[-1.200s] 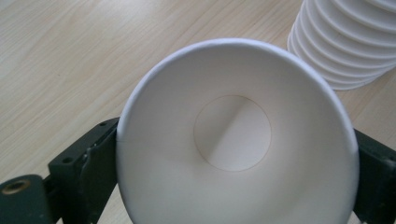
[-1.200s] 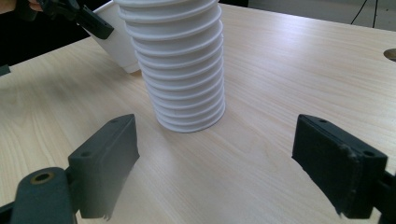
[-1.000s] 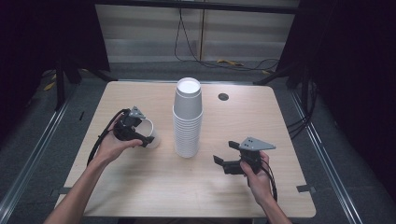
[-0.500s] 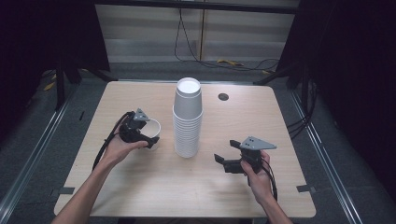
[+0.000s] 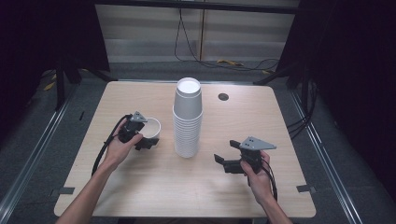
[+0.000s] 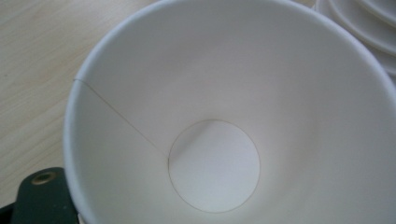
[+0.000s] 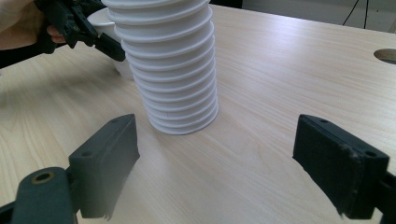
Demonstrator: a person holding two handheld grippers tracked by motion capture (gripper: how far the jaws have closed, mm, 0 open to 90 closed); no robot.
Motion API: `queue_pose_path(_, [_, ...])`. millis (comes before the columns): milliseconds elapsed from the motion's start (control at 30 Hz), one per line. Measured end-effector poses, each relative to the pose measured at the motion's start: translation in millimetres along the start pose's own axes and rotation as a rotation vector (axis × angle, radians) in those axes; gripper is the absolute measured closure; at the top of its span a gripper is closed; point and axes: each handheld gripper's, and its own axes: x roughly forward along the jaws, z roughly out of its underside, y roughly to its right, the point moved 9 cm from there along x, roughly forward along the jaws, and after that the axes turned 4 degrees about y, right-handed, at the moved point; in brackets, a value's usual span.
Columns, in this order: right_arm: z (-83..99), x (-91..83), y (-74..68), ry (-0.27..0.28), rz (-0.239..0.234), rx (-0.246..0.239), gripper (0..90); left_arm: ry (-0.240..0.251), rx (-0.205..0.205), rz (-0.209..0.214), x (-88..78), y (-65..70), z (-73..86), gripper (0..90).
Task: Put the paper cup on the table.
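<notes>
The left gripper [image 5: 148,138] had just been closing, pinching the near rim of the single cup [image 5: 150,129] left of the stack [image 5: 187,119], ready to lift. The right gripper [image 5: 226,161] waited spread wide.

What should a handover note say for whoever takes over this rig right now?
Left claw: its jaws have just been closing on the near rim of the single paper cup; one jaw shows at the rim in the left gripper view. The cup stands mouth up on the table, left of the stack.
Right claw: open, holding nothing, low over the table to the right of the stack and pointing at it.
Cup stack: upside down, mid-table, untouched.
Done: one cup is apart from the stack and gripped.
Left: probably placing this cup, then handling the remaining stacked cups; where they go is unclear.
</notes>
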Motion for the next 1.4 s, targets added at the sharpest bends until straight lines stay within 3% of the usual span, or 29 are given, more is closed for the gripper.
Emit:
queue_pose_path(267, [0.5, 0.3, -0.8, -0.002, -0.002, 0.002, 13.9, 0.019, 0.014, -0.013, 4.9, -1.7, 6.5, 15.3])
queue_pose_path(333, [0.6, 0.3, -0.4, -0.002, -0.001, 0.0, 14.0, 0.002, 0.018, -0.01, 7.3, -1.0, 11.3, 15.4])
queue_pose_path(500, [0.9, 0.9, -1.4, -0.004, -0.007, 0.003, 14.0, 0.015, -0.009, -0.001, 7.7, -1.3, 14.8, 15.5])
queue_pose_path(700, [0.1, 2.1, -5.0, -0.004, -0.019, 0.004, 14.0, 0.009, 0.002, -0.001, 2.4, -3.2, 17.3, 15.5])
queue_pose_path(767, [0.6, 1.9, -4.5, -0.006, -0.016, 0.007, 14.0, 0.01, -0.013, 0.01, 0.3, -1.5, 19.9, 15.5])
queue_pose_path(800, [0.5, 1.8, -4.1, -0.004, -0.015, 0.006, 14.0, 0.006, 0.0, 0.007, -1.0, -2.9, 21.5, 15.5])
queue_pose_path(933, [0.6, 1.8, -4.1, -0.005, -0.019, 0.006, 14.0, 0.006, -0.005, 0.01, -4.0, -4.4, 25.4, 15.5])
queue_pose_path(967, [0.6, 1.8, -4.1, -0.005, -0.019, 0.006, 14.0, 0.014, -0.023, 0.017, -4.2, -3.7, 26.2, 15.5])
queue_pose_path(1100, [1.2, 3.2, -6.0, -0.01, -0.025, 0.003, 14.0, 0.012, -0.008, 0.014, -9.6, -3.6, 29.6, 15.5])
queue_pose_path(1233, [1.3, 2.7, -4.0, -0.01, -0.016, 0.008, 14.0, 0.03, -0.023, 0.025, -15.1, -1.5, 28.6, 15.6])
queue_pose_path(1333, [1.0, 2.0, -3.7, -0.007, -0.015, 0.008, 14.0, 0.051, -0.068, 0.064, -19.0, 0.5, 28.6, 15.6])
queue_pose_path(1400, [1.2, 2.3, -3.9, -0.009, -0.016, 0.009, 14.0, 0.048, -0.06, 0.042, -21.5, -2.5, 30.1, 15.5])
